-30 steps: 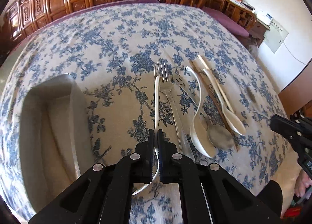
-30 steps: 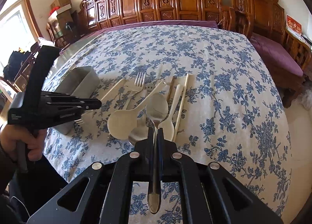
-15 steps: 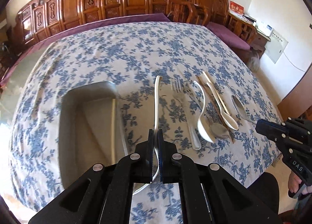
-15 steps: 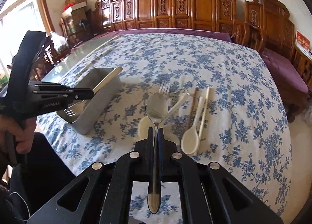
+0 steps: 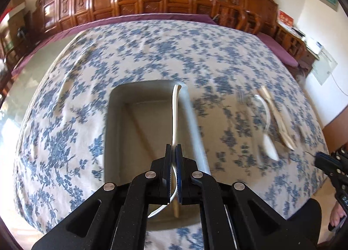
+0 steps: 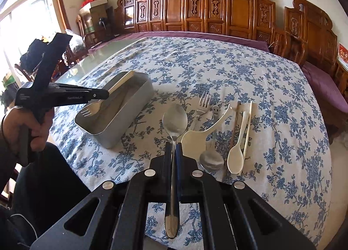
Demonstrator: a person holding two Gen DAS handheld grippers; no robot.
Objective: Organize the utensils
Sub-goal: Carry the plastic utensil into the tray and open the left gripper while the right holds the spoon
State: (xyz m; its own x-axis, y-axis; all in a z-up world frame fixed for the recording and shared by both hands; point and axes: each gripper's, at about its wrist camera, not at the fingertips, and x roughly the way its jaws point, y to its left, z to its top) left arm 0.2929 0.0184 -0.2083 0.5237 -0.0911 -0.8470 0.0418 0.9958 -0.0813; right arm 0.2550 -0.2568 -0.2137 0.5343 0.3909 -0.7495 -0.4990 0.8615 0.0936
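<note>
both pinched shut to sort cutlery — left hand-held gripper (image 5: 173,147) holds a pale fork (image 5: 175,117) over the metal box (image 6: 139,95), right hand-held gripper (image 6: 173,144) a steel spoon (image 6: 174,122).

Tablecloth (image 6: 217,71) is off-white with a blue flower print all over, purple edge peeking out at the back. Bin (image 6: 130,106) is plain grey metal, grippers are black, chairs (image 6: 217,8) are carved reddish-brown wood. Spoons: one shiny silver (image 6: 175,119), a couple cream.
</note>
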